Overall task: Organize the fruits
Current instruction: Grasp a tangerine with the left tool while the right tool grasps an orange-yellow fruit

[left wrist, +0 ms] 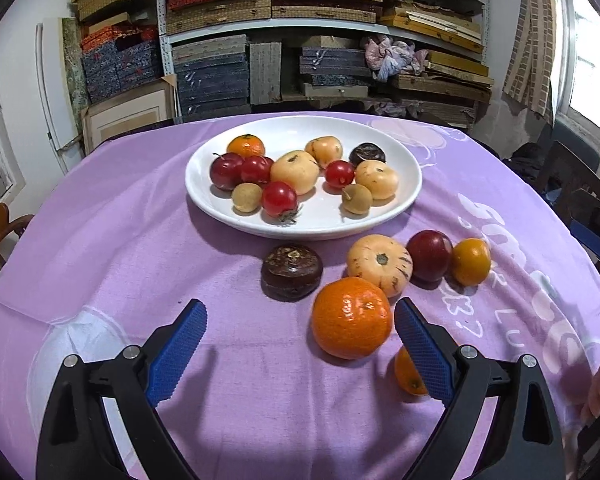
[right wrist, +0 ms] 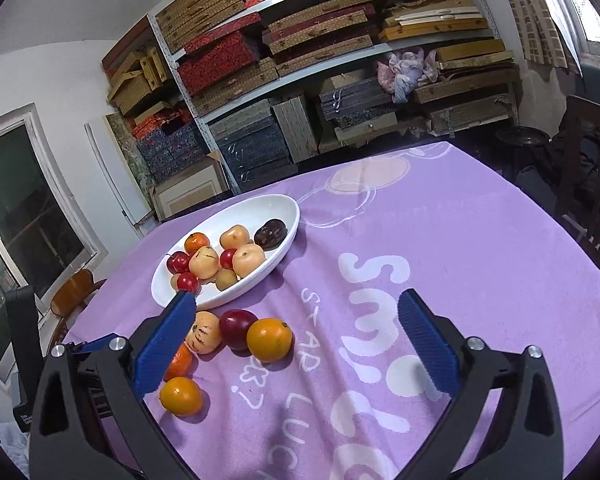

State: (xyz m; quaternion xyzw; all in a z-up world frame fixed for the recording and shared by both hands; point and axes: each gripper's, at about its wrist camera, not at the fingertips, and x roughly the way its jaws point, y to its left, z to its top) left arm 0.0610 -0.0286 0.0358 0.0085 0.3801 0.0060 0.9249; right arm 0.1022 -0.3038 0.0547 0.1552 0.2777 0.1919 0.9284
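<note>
Here, on a lilac printed tablecloth [left wrist: 120,240]: left gripper [left wrist: 300,320] spread wide, glossy round orange mandarin [left wrist: 351,318] just inside its right blue ribbed pad, untouched. Right gripper [right wrist: 296,312] likewise agape, empty, above loose fruit. Beyond, a white oval ceramic dish [left wrist: 404,200] piled with red, yellow, dark fruit.

Glossy white plate [left wrist: 204,196], matt cloth [left wrist: 100,260]

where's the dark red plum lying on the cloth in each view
Left wrist view: the plum lies right of centre, between a pale striped fruit and a small orange.
Right wrist view: the plum lies lower left, between the same two.
Shared landmark: the white plate, just beyond the plum in both.
</note>
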